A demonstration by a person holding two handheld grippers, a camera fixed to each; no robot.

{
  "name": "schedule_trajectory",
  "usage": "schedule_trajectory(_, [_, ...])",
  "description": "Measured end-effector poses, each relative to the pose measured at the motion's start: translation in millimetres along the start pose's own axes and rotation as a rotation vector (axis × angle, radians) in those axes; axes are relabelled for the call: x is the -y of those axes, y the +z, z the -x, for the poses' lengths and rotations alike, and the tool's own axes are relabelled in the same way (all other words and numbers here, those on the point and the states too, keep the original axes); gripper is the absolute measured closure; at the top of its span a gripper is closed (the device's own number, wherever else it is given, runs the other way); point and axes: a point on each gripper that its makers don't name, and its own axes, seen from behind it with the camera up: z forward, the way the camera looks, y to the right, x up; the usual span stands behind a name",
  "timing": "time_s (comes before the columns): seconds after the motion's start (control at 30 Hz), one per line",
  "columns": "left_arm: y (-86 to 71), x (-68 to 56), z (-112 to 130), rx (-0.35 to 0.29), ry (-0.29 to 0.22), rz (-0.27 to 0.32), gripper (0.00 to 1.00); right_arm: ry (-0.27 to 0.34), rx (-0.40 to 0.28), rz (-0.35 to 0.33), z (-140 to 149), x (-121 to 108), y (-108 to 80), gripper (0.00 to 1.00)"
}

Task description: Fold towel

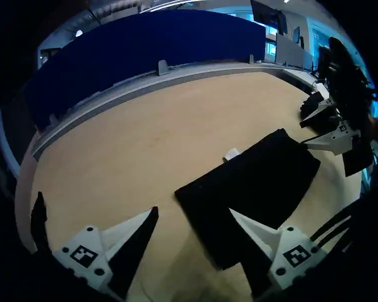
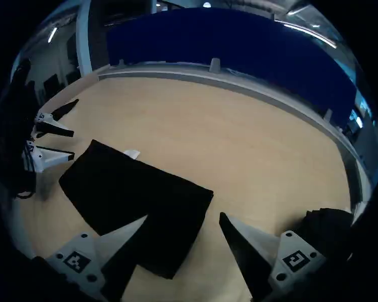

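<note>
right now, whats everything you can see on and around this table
towel: 1, black, lying flat on the table
tag: 1, white, sticking out at the towel's far edge
table: 1, light wood, beneath the towel
rail: 1, grey, along the table's far edge
partition: 1, dark blue, standing behind the rail
screens: number unclear, dark, beyond the partition
left gripper: 1, white fingers with black pads, open, over one end of the towel
right gripper: 1, white fingers with black pads, open, over the other end of the towel
</note>
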Motion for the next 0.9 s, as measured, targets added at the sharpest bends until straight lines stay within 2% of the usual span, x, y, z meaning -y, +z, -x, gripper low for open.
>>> schedule_trajectory(0.4, [-12.9,0.2,3.3,-0.005,-0.017,-0.004,0.06,0.028,-0.019,0.002,-2.0,1.6,-12.8,0.00])
schedule_trajectory(0.6, [-29.3,0.5,10.1,-0.007,-0.027,-0.018,0.06,0.022,-0.026,0.005,1.7,4.5,-23.9,0.00])
schedule_trajectory(0.9, [-60.1,-1.4,36.2,0.008,-0.065,-0.040,0.06,0.022,-0.023,0.011,19.9,9.4,-45.8,0.00])
